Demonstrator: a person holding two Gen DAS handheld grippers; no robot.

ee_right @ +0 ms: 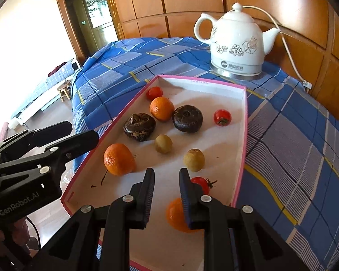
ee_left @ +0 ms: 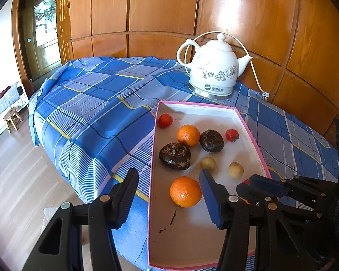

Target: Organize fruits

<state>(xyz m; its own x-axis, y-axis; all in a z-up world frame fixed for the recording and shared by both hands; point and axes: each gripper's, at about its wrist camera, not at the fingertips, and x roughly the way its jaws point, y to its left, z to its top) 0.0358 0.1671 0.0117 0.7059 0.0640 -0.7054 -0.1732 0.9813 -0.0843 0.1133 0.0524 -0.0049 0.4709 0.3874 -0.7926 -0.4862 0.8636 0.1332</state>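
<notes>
A pink-rimmed white tray (ee_left: 255, 146) (ee_right: 245, 122) lies on the blue plaid cloth and holds several fruits: oranges (ee_left: 185, 191) (ee_right: 119, 159), small red tomatoes (ee_left: 165, 120) (ee_right: 222, 117), dark brown water chestnuts (ee_left: 174, 155) (ee_right: 187, 118) and pale yellow-green fruits (ee_left: 235, 169) (ee_right: 194, 160). My left gripper (ee_left: 169, 180) is open and empty, its jaws straddling the tray's left rim near the closest orange. My right gripper (ee_right: 166, 178) is open and empty above the tray's near end; an orange (ee_right: 175, 216) and a tomato (ee_right: 203, 184) lie partly hidden behind its right finger.
A white ceramic electric kettle (ee_left: 214, 67) (ee_right: 237, 43) with a cord stands behind the tray, against the wooden wall panels. The cloth drops off the table's left edge to a wooden floor, where a small stool (ee_left: 12, 116) stands.
</notes>
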